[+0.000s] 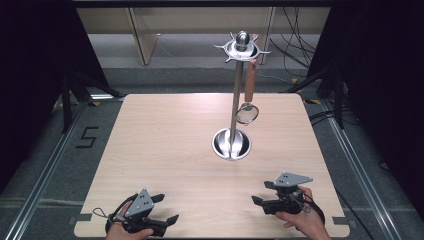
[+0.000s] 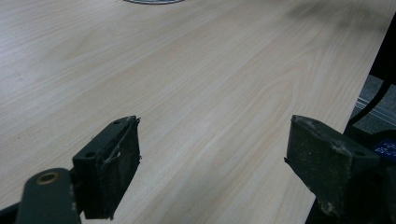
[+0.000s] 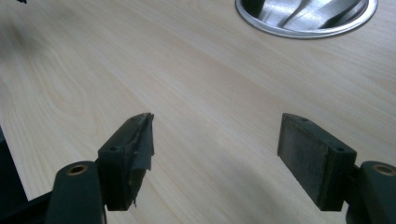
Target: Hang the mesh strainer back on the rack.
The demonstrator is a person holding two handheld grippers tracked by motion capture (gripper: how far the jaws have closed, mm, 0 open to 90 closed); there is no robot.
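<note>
Jaws of left gripper (image 1: 164, 209) and right gripper (image 1: 262, 192) stand wide, empty; utensil stand (image 1: 232, 143), apparently bearing a strainer (image 1: 247, 113), sits well beyond them.

one pale wooden table (image 1: 165, 150), one steel utensil stand with round base (image 1: 231, 144) near its far edge, one wooden-handled strainer (image 1: 247, 111) hanging, two black two-jaw grippers: left gripper (image 1: 165, 209), right gripper (image 1: 263, 193)

A lab test bay: black curtains (image 1: 35, 75), floor rails (image 1: 42, 175), loose cables (image 1: 295, 40).
</note>
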